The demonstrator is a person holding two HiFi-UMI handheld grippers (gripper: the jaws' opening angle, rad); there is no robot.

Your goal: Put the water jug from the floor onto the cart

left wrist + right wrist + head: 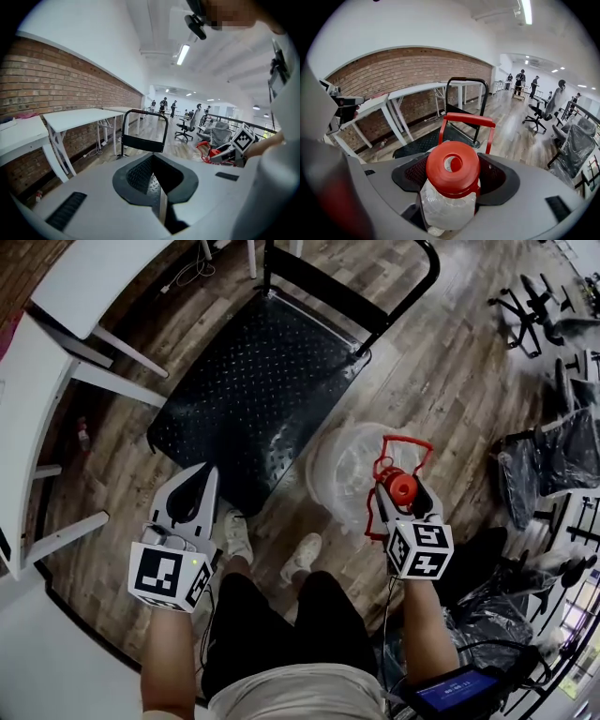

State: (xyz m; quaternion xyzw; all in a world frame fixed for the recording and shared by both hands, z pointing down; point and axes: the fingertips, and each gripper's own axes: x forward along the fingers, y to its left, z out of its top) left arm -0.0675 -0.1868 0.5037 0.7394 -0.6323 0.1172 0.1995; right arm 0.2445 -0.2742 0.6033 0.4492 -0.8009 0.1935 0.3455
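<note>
The water jug point(349, 468) is clear plastic with a red cap point(452, 168) and a red carry handle point(465, 120). It is tilted, neck toward me, just right of the cart's near corner; I cannot tell whether it touches the floor. My right gripper point(403, 501) is shut on the jug's neck under the cap. The cart point(262, 381) is a black studded platform with a black push handle point(412, 292) at its far end. My left gripper point(201, 479) hangs shut and empty over the cart's near left edge; the same gripper point(158, 182) points at the cart handle point(145, 131).
White tables point(52, 352) line the brick wall at left. Office chairs point(536, 304) and a plastic-wrapped chair point(561, 454) stand at right. My feet point(272, 545) are close behind the cart. A device with a screen point(455, 690) hangs at my right hip.
</note>
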